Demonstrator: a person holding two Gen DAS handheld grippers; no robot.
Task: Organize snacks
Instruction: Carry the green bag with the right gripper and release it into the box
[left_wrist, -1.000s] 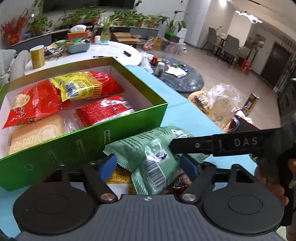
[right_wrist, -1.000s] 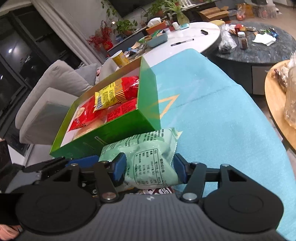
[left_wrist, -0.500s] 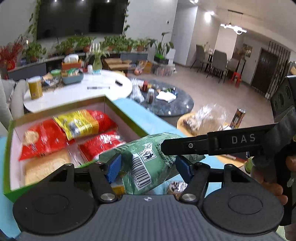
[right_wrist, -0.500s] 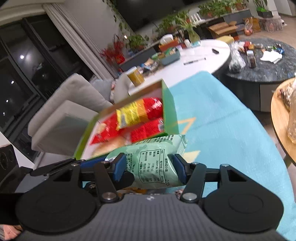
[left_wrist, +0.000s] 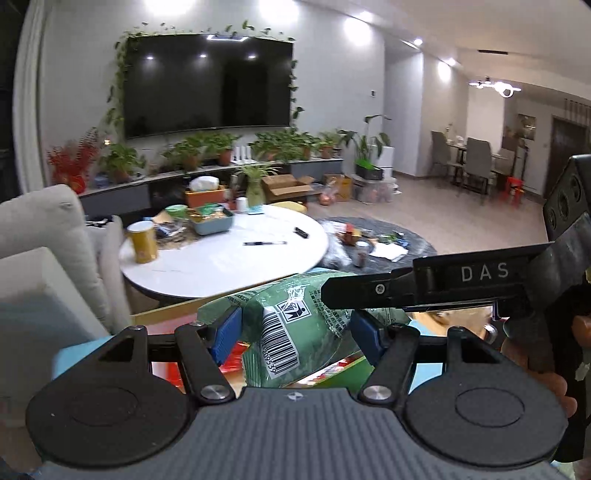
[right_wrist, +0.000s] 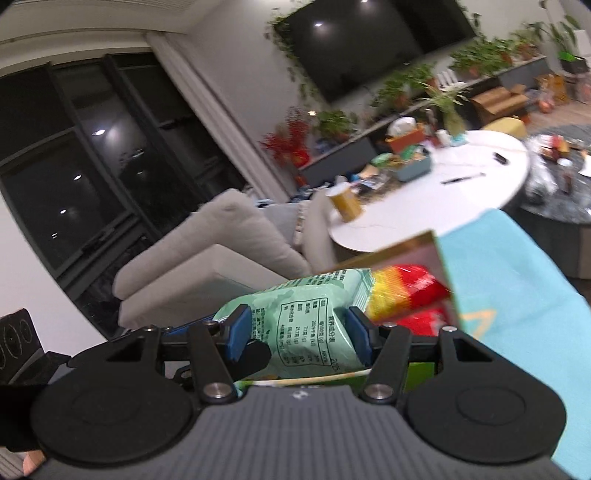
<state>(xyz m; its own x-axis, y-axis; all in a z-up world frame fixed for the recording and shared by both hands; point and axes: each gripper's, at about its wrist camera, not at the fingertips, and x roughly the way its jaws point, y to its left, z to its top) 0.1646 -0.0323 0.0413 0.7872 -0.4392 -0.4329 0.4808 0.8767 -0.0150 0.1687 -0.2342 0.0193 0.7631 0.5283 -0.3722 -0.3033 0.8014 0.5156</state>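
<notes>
A light blue cloth-covered surface (right_wrist: 517, 295) carries an open green cardboard box (right_wrist: 448, 280) with a gold rim. To the box's right the blue cover lies bare, showing a yellow triangle outline (right_wrist: 478, 321) just beside the box's side wall.

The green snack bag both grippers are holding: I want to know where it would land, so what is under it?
Under the green snack bag lies the open green box, with red and yellow packets showing past it. The bag and grippers cover the rest of the box.
</notes>
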